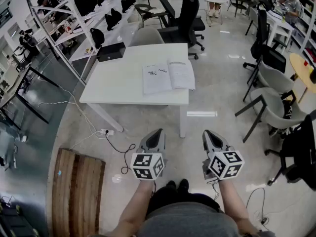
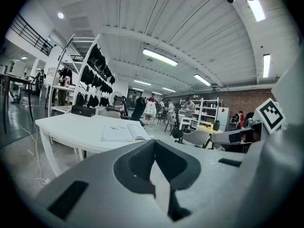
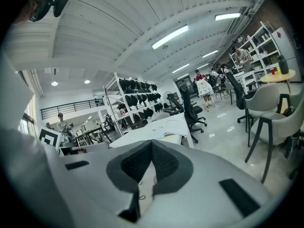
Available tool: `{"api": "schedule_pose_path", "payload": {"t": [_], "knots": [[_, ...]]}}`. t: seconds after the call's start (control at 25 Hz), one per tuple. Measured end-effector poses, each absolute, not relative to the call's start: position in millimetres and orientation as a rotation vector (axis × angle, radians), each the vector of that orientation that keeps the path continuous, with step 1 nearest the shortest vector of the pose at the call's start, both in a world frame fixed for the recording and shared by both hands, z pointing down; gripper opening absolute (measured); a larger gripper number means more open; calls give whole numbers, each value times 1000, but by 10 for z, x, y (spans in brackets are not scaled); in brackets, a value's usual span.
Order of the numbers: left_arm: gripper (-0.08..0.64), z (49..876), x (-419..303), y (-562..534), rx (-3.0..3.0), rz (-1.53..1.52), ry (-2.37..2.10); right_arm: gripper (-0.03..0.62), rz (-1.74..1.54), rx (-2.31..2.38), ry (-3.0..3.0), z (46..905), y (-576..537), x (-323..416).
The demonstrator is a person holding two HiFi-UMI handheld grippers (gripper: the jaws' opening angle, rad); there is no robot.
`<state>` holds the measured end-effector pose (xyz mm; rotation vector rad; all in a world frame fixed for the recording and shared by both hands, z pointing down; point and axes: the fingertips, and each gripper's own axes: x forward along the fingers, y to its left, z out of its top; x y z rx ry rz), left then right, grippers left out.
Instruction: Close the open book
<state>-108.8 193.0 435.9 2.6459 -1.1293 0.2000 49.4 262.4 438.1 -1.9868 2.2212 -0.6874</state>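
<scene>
An open book [image 1: 168, 76] lies flat, white pages up, on the near right part of a white table [image 1: 113, 83]. Both grippers hover over the floor well short of the table, side by side and pointing toward it. My left gripper [image 1: 157, 133] has its jaws together with nothing between them. My right gripper [image 1: 210, 134] is shut too and holds nothing. Past the closed tips of my left gripper [image 2: 153, 142], the left gripper view shows the book [image 2: 124, 132] on the table [image 2: 66, 125]. In the right gripper view the book [image 3: 173, 137] lies beyond my right gripper [image 3: 152, 144].
A black box [image 1: 110, 51] sits at the table's far left corner. Black office chairs [image 1: 185, 19] stand behind the table, grey chairs [image 1: 274, 95] to the right. A shelf rack [image 1: 74, 19] runs along the left. A wooden board [image 1: 79, 186] and cables [image 1: 121, 149] lie on the floor.
</scene>
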Motion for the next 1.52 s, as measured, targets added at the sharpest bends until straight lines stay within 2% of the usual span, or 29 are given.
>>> {"api": "schedule_pose_path", "payload": {"t": [0.8,1.52], "knots": [[7,4360,-1041,1824,2648,225,-1196,3,-691,-1930,2192,4336,2598,691],[8,4530,-894,580,2600,238,-1209,4,-737,-1935,2169,4439,1483,881]]}}
